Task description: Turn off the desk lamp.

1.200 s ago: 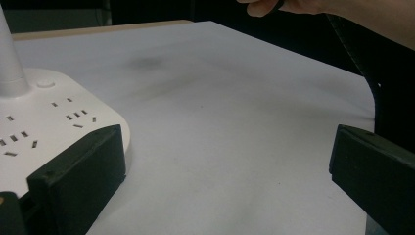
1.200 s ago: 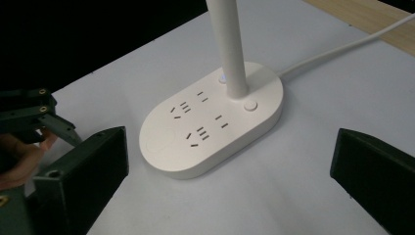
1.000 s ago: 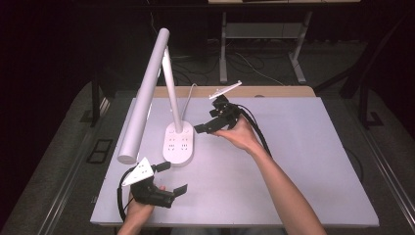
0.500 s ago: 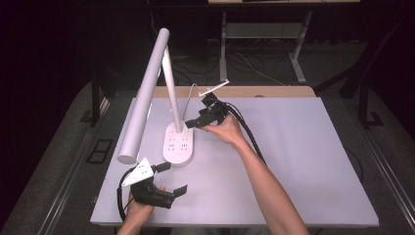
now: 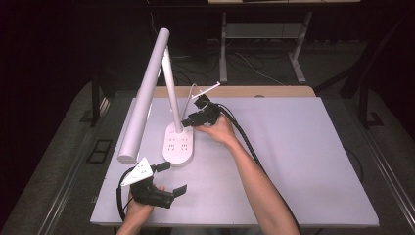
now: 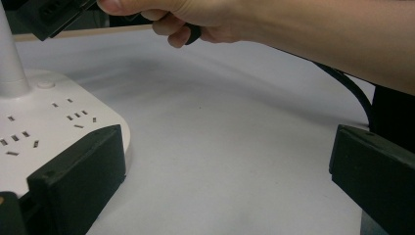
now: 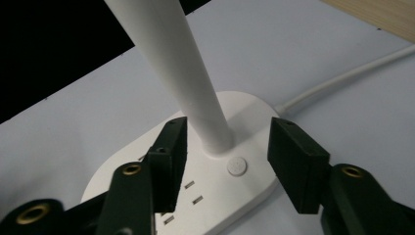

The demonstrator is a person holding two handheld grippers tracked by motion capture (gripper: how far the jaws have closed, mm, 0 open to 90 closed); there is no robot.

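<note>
Your tabletop [image 5: 303,161] is a pale, plain sheet with a strip of wood showing along its far edge, and most of its right half is bare. On its left half stands the lamp [image 5: 166,93]: its white base [image 5: 179,145], set with rows of sockets, sits flat on the sheet, the stem rises from the far end of the base, and the long head leans out past the left edge. A white cord [image 7: 342,78] runs across the sheet from the base toward the far edge.

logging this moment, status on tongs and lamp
Right tongs open, straddling lamp stem above base button. Left tongs open, beside lamp base. Nothing in the way.
</note>
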